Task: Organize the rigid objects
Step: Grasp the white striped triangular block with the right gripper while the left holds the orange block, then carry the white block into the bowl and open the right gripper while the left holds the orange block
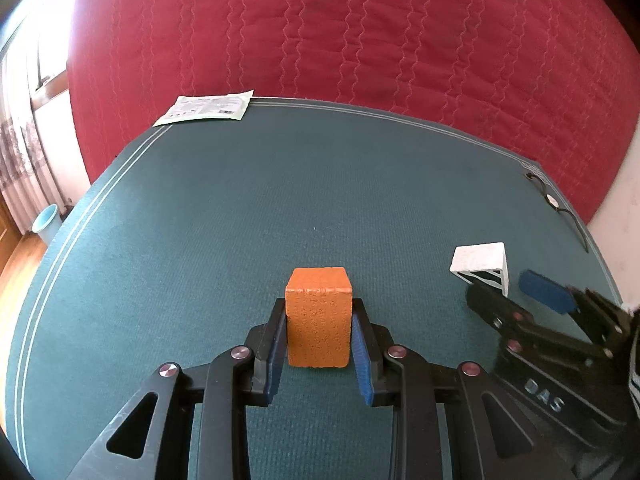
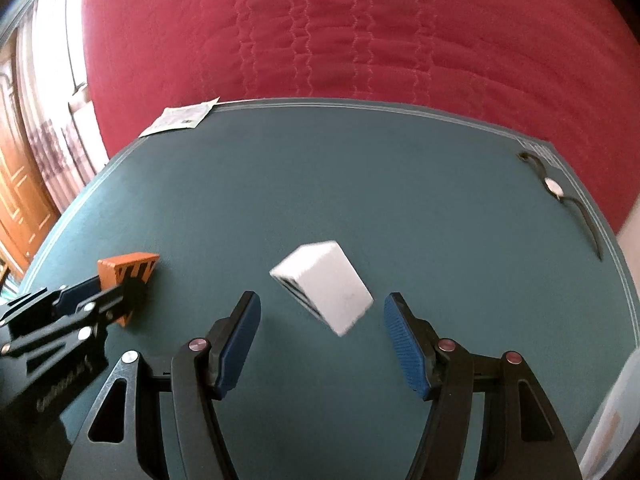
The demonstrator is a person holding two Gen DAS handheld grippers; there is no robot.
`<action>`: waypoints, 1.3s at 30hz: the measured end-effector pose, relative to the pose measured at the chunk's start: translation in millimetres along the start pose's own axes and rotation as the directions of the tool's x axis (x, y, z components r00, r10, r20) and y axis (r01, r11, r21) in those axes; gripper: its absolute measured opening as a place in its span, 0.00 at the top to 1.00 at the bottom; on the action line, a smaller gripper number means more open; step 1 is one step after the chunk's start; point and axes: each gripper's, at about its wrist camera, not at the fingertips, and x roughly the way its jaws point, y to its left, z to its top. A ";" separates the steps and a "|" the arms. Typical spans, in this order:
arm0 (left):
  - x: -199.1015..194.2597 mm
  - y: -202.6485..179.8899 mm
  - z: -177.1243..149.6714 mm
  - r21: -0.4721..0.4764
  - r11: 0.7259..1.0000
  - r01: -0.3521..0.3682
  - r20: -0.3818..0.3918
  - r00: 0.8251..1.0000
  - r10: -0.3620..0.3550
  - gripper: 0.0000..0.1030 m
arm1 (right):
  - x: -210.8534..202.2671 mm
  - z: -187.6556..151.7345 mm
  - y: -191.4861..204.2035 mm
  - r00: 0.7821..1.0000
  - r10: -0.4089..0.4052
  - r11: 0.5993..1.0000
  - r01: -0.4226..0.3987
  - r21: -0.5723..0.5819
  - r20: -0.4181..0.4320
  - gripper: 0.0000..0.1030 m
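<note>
Left wrist view: left gripper clamped on the orange block, which stands on the green mat, long axis running away from the camera. Only the right wrist view shows this block's open, ribbed end. Right gripper: jaws apart, nothing pinched; white block lies just ahead between the fingertips, askew, ribbed end facing left. Count: two blocks, one paper packet, one wristwatch.

A home bedroom: a red quilted bedspread fills the top of the frame behind a green-covered table; patterned curtains and a wooden door stand at far left.
</note>
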 end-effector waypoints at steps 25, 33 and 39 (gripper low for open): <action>0.1 0.7 -1.7 0.002 1.000 0.015 0.001 1.000 -0.015 0.70 | -12.3 -15.8 16.5 1.000 -0.005 0.998 0.003 -0.061 -0.029 0.64; -4.8 -6.8 -4.3 0.018 0.999 0.031 0.013 0.999 -0.031 0.70 | -41.0 -46.9 19.6 0.999 0.005 0.999 -0.006 -0.034 -0.037 0.64; -9.7 -14.0 -7.7 0.035 0.999 0.040 0.020 0.999 -0.041 0.70 | -51.5 -59.4 27.3 0.999 -0.014 0.999 0.013 -0.043 -0.029 0.63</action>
